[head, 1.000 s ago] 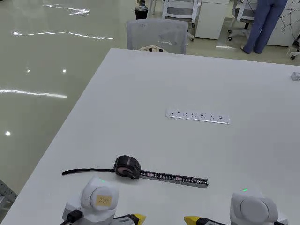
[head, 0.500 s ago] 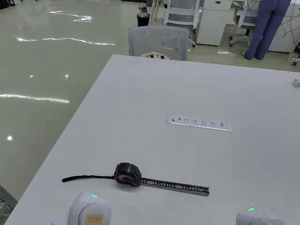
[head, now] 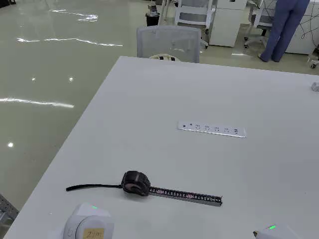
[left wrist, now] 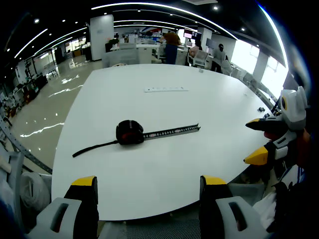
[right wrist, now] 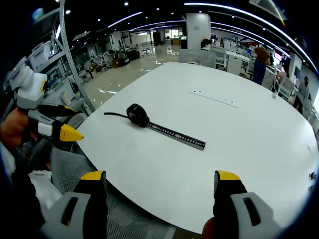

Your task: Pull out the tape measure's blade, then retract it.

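Both grippers hang back at the table's near edge, the left gripper (left wrist: 149, 181) and the right gripper (right wrist: 159, 175), each with jaws spread wide and nothing between them. Ahead of them, well clear of the jaws, the tape measure (head: 135, 182) rests on the white table (head: 199, 84). Its blade (head: 187, 195) lies drawn out flat toward the right gripper's side, and its strap (head: 92, 187) trails off toward the left. The pulling out looks done, I'd say; retracting the blade is what remains.
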`<state>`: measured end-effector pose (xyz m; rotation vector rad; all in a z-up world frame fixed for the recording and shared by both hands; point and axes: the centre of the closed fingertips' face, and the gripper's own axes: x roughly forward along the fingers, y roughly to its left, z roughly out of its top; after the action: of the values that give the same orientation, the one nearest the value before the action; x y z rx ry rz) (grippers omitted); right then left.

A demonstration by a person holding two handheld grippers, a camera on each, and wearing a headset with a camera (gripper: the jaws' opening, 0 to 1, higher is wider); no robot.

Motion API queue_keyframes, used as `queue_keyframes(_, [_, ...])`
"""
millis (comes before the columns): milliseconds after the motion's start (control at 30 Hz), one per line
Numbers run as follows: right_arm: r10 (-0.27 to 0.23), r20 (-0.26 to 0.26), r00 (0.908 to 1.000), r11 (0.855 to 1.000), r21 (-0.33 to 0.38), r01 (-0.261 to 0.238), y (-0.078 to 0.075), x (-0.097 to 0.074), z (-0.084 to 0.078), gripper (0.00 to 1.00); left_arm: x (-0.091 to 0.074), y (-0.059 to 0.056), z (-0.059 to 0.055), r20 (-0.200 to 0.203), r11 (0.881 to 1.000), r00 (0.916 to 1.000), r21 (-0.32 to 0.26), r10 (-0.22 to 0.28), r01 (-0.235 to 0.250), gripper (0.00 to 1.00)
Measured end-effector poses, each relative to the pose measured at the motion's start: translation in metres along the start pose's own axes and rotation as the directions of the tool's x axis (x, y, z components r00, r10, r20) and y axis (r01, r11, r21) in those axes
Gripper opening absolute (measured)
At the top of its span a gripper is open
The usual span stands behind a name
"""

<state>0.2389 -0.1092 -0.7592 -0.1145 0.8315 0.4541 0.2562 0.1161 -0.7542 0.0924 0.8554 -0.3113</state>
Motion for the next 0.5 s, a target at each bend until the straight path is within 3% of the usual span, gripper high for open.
queue_keyframes(133, [0.010, -0.006, 0.9999, 1.000, -0.024, -0.010, 0.0030, 0.0013, -0.0021, 0.91, -0.0010, 0.0004, 0.0056, 0.029, 1.000, 0.9995, -0.003, 0.010, -0.010, 0.80])
queue_keyframes(400, [0.017, -0.008, 0.9998, 0.999, -0.032, -0.018, 0.0039, 0.0047, -0.0037, 0.91, 0.0038, -0.0008, 0.0013, 0.021, 1.000, 0.9996, -0.017, 0.018, -0.018, 0.80])
queue_keyframes(500, [0.018, -0.010, 0.9998, 0.999, -0.031, -0.018, 0.0000, 0.0069, -0.0059, 0.91, 0.0051, 0.0012, 0.0035, 0.039, 0.999, 0.9987, -0.027, 0.033, -0.032, 0.80])
